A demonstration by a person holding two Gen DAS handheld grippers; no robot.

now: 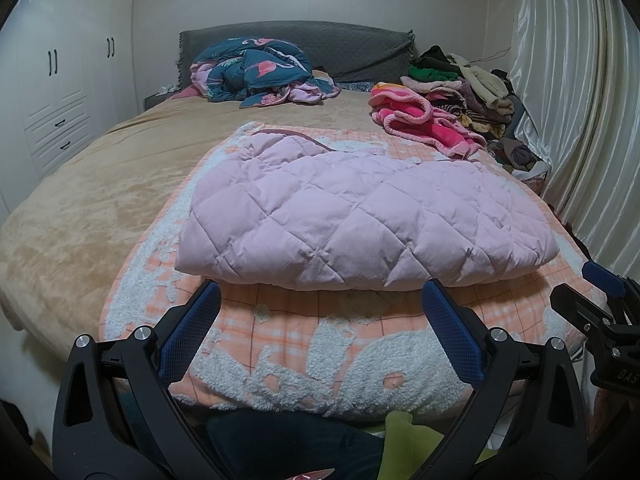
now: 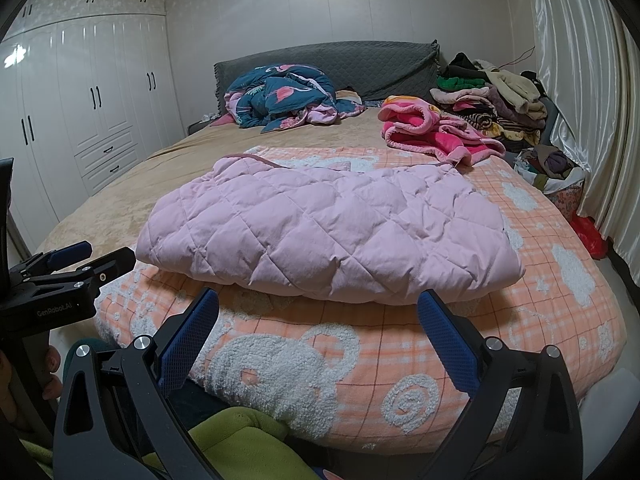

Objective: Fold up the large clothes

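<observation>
Pink quilted jacket (image 1: 360, 216) lies folded into a thick bundle on the orange checked blanket (image 1: 360, 344), close to the near edge of the bed (image 1: 72, 216) and just beyond my fingertips. Going left to right: a white wardrobe (image 1: 60, 92) stands past the bed's left edge; a blue flamingo-print quilt (image 1: 260, 72) is heaped against the grey headboard (image 1: 340, 44) at the far edge; a bright pink fleece (image 1: 420, 120) sits toward the far right corner, with a stack of clothes (image 1: 472, 84) behind it and a pale curtain (image 1: 580, 120) along the right side. My left gripper (image 1: 320, 300) hangs over the blanket's near edge, jaws spread wide, holding nothing. My right gripper (image 2: 318, 310) does likewise beside it, jaws equally wide apart and empty, short of the jacket's near fold.
</observation>
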